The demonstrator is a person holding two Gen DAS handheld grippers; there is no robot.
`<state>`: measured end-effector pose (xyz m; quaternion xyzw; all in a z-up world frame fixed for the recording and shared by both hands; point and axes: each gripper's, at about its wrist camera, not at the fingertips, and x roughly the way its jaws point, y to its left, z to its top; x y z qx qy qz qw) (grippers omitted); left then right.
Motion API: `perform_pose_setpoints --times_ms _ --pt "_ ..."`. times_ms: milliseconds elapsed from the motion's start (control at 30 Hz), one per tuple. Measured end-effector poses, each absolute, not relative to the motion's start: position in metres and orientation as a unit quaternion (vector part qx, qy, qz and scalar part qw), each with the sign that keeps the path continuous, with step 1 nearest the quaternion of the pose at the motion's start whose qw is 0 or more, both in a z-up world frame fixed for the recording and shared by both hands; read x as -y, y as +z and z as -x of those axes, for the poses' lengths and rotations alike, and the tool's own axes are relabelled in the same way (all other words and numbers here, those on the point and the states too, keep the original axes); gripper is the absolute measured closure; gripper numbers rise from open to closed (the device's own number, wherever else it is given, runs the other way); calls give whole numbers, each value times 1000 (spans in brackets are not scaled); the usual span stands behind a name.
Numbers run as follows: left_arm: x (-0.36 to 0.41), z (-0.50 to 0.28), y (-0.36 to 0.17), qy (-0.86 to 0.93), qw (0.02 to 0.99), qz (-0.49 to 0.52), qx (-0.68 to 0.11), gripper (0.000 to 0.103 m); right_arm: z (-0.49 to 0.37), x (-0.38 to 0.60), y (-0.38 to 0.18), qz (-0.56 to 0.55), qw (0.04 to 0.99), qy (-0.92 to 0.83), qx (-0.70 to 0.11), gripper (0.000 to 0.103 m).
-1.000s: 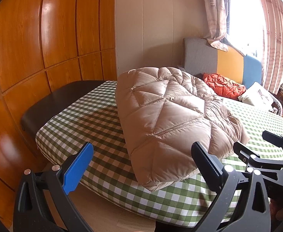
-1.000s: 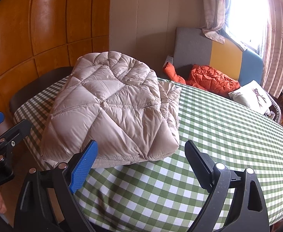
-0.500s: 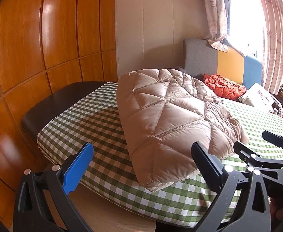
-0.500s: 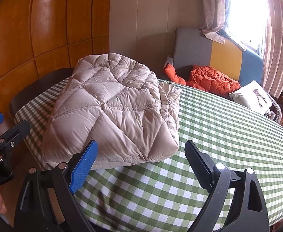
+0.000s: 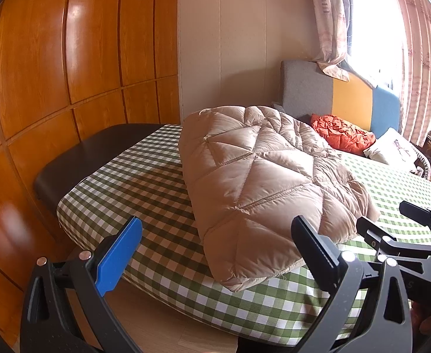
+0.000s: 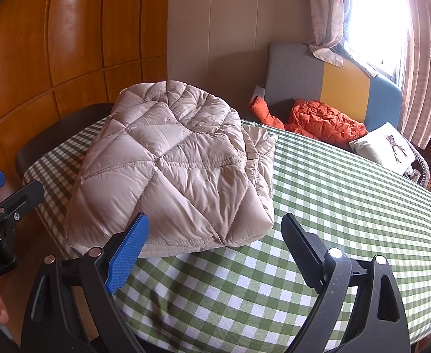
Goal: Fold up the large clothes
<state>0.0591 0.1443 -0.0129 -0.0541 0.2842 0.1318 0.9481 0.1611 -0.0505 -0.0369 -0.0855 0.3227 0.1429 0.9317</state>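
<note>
A beige quilted down jacket [image 5: 262,176] lies folded into a thick bundle on the green checked bed [image 5: 144,194], near its foot edge; it also shows in the right wrist view [image 6: 171,173]. My left gripper [image 5: 215,253] is open and empty, held off the bed's edge, short of the jacket's near corner. My right gripper [image 6: 215,250] is open and empty, just in front of the jacket's near right corner. The right gripper's fingers [image 5: 407,235] show at the right edge of the left wrist view, and the left gripper's fingers [image 6: 12,203] show at the left edge of the right wrist view.
An orange jacket [image 6: 324,120] lies crumpled at the grey, yellow and blue headboard [image 6: 342,85]. A white pillow [image 6: 383,147] sits beside it. A dark bench [image 5: 86,158] stands against the wooden wardrobe wall [image 5: 53,73]. Curtains hang at the bright window.
Both views have shifted slightly; the jacket sits a little lower and nearer in both. The jacket itself has not moved and both grippers stay open.
</note>
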Motion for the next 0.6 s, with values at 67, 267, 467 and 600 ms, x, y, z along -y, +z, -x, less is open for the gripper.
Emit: perform_pose_setpoints --times_ms 67,267,467,600 --pt "-145 -59 -13 132 948 55 -285 2 -161 50 -37 86 932 144 -323 12" --pt "-146 -59 -14 134 948 55 -284 2 -159 50 -39 87 930 148 -325 12" --pt "-153 -63 -22 146 941 64 -298 2 -159 49 -40 89 929 152 -326 12" --pt "-162 -64 -28 162 935 84 -305 2 -160 50 -39 84 929 151 -327 12"
